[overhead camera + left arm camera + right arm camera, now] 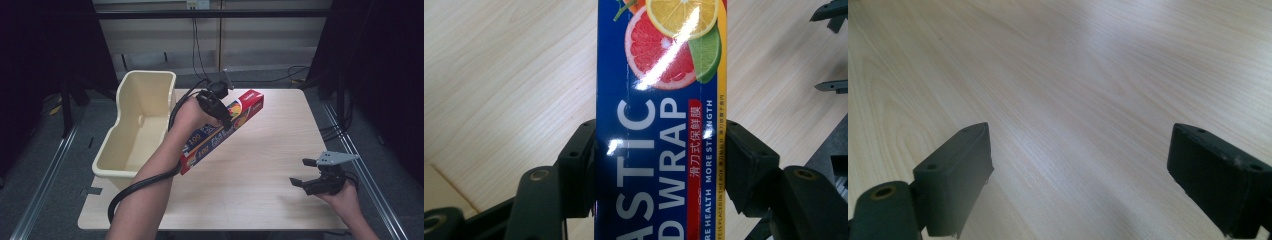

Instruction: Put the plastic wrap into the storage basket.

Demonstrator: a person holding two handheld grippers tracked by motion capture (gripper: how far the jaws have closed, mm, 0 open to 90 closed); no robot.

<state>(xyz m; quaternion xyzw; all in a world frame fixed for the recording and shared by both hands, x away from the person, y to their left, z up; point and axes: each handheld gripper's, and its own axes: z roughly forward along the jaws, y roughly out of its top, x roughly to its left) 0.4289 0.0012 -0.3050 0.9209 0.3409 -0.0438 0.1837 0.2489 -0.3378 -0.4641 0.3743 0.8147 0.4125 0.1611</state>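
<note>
Pale wood table (260, 165); plastic wrap box (222, 131) clamped mid-length in left gripper (225, 120) beside cream bin (135, 125), liable to pivot and slip; right gripper (305, 172) agape, empty.

Tool (659, 165) around plastic wrap box (659, 100)
</note>
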